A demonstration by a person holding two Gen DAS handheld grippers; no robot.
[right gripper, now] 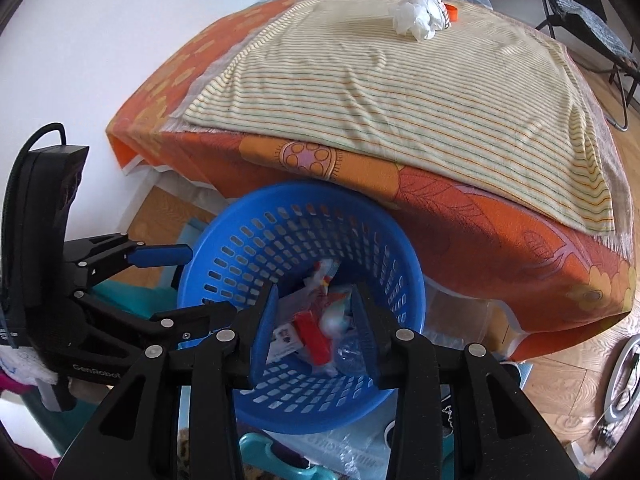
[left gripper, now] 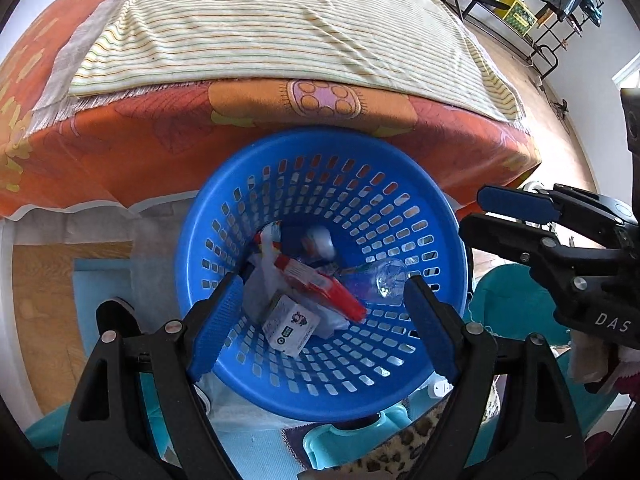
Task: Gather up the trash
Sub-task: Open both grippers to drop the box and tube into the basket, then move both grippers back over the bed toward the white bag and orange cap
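A blue perforated basket (left gripper: pixel 360 168) stands on the floor against the bed; it also shows in the right wrist view (right gripper: pixel 280 216). Inside lie a red-and-white packet (left gripper: pixel 320 284), a small white box (left gripper: pixel 292 330), a clear plastic piece (left gripper: pixel 386 280) and other wrappers. My left gripper (left gripper: pixel 320 300) is open and empty above the basket's mouth. My right gripper (right gripper: pixel 316 312) is open and empty over the basket too, and it shows from the side in the left wrist view (left gripper: pixel 500 216). A crumpled white wad (right gripper: pixel 418 16) with an orange item (right gripper: pixel 452 12) lies on the far end of the bed.
The bed has an orange floral sheet (right gripper: pixel 480 232) and a striped cream cloth (right gripper: pixel 400 92) on top. Teal plastic items (left gripper: pixel 516 300) and a leopard-print fabric (left gripper: pixel 400 448) crowd the floor around the basket. A black folding chair (right gripper: pixel 592 28) stands at the far right on wooden floor.
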